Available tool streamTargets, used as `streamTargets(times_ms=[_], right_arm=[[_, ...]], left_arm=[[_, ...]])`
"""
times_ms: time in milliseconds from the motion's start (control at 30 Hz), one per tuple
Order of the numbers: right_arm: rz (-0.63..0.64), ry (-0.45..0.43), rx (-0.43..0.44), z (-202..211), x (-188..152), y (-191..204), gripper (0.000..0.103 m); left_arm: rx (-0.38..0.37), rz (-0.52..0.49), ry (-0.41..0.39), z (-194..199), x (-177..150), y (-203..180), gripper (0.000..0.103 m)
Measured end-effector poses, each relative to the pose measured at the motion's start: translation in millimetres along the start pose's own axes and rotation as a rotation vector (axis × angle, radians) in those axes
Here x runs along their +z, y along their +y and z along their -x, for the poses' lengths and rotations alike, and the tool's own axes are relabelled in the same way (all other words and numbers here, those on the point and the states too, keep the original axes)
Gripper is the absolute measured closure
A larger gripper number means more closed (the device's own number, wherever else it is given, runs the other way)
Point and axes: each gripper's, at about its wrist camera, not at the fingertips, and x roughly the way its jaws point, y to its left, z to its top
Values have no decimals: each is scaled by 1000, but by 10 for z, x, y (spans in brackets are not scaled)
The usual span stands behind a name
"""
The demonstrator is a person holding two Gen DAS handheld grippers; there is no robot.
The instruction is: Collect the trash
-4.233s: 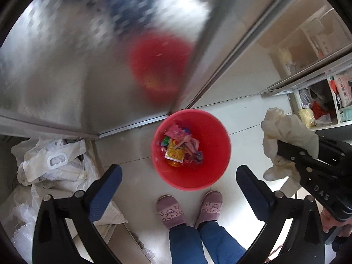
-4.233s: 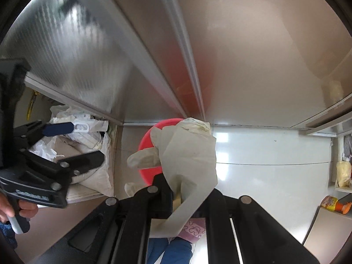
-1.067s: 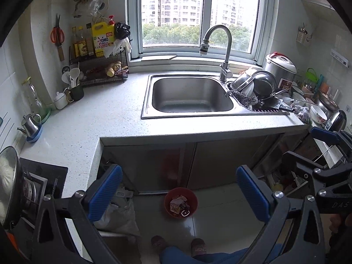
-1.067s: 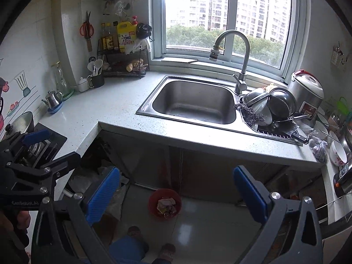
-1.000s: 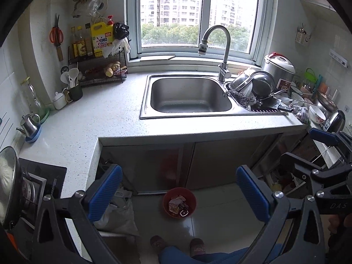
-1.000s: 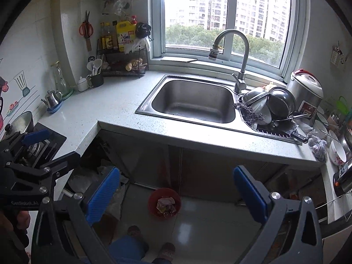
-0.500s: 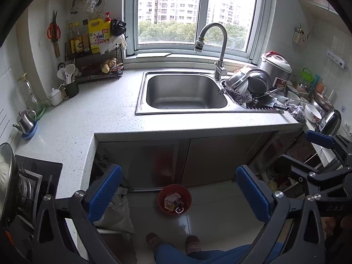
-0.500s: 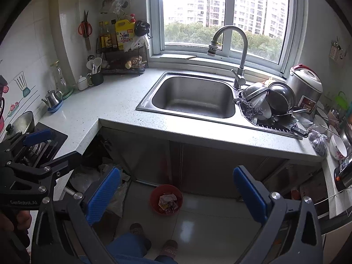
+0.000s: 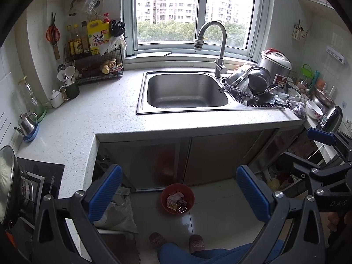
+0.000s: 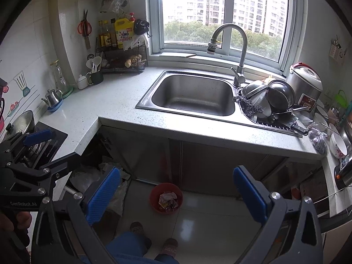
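A red trash bin (image 9: 177, 198) stands on the floor below the sink cabinet, holding crumpled wrappers and paper; it also shows in the right wrist view (image 10: 166, 200). My left gripper (image 9: 179, 193) is open and empty, held high above the floor facing the counter. My right gripper (image 10: 176, 195) is open and empty too, at a similar height. The right gripper shows at the right edge of the left wrist view (image 9: 325, 154), and the left gripper shows at the left edge of the right wrist view (image 10: 33, 154).
A steel sink (image 9: 184, 92) sits in the pale counter (image 9: 88, 118), dishes (image 9: 253, 83) and a rice cooker (image 9: 276, 66) to its right. A rack of bottles (image 9: 92, 50) stands at back left, a stove (image 9: 26, 187) at left. White bags (image 9: 118, 213) lie beside the bin. The person's slippered feet (image 9: 176, 239) are below.
4.2 s ago both grippers were low over the bin and the right one held a pale glove. Now both are raised high, open and empty; over the last second the view shifted slightly.
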Motion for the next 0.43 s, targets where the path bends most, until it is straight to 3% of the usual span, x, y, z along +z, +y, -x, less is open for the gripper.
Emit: streamTargets(times_ms=[433], right_arm=[[-7, 8, 23, -27, 36, 12, 0]], left_arm=[[-2, -8, 12, -34, 13, -2, 0]])
